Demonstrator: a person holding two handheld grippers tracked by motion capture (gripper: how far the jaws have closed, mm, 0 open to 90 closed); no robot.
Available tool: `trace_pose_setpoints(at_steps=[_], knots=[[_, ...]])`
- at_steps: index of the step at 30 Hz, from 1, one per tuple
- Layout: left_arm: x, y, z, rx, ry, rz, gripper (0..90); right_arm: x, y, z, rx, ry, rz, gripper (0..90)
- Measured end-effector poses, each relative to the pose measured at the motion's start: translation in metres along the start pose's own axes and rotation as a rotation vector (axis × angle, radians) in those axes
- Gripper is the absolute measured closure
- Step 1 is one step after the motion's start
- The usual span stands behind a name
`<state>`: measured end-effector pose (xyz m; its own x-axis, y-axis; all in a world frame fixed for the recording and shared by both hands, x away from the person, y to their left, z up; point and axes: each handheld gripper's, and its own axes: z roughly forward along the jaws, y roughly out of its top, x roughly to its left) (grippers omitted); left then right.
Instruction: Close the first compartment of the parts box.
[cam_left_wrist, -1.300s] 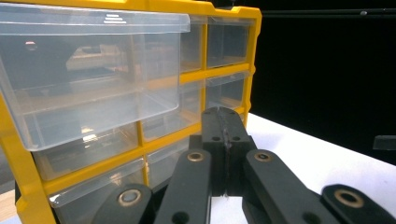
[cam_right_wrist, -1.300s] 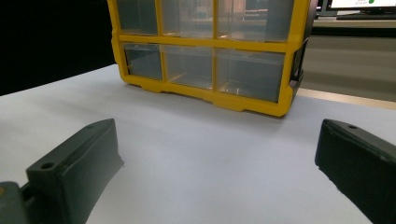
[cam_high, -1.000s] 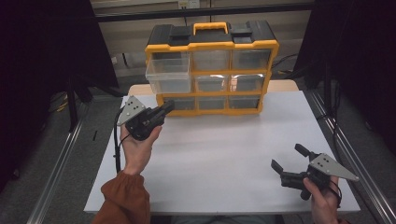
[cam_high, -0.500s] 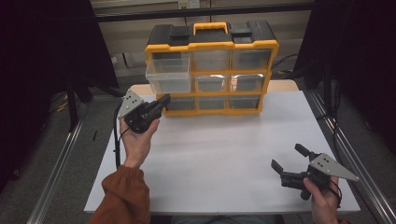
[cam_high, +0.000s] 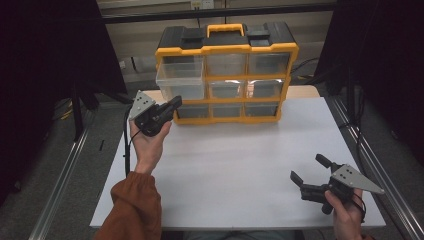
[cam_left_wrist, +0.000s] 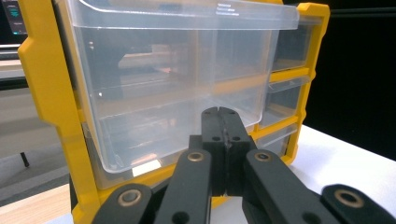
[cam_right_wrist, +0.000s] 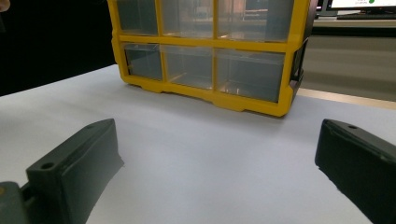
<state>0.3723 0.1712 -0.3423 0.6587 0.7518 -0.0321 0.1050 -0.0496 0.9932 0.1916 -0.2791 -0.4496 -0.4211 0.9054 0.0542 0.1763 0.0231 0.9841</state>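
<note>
Where black curtains hang, white table bears yellow drawer cabinet.

The white table top spreads beneath my left fingers and my right fingers and across the gap between them. A wooden strip edges it far ahead of the right ones. A metal rail runs outside my left fingers, and a second rail runs just outside my right. A black curtain hangs beyond the left ones.
</note>
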Motion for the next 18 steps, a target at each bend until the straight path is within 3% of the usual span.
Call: trace_pose_setpoints(at_steps=[18], knots=[[0.0034, -0.0013, 0.0081, 0.012, 0.018, 0.004, 90.0, 0.0000, 0.0001, -0.0006, 0.001, 0.001, -0.003, 0.0]])
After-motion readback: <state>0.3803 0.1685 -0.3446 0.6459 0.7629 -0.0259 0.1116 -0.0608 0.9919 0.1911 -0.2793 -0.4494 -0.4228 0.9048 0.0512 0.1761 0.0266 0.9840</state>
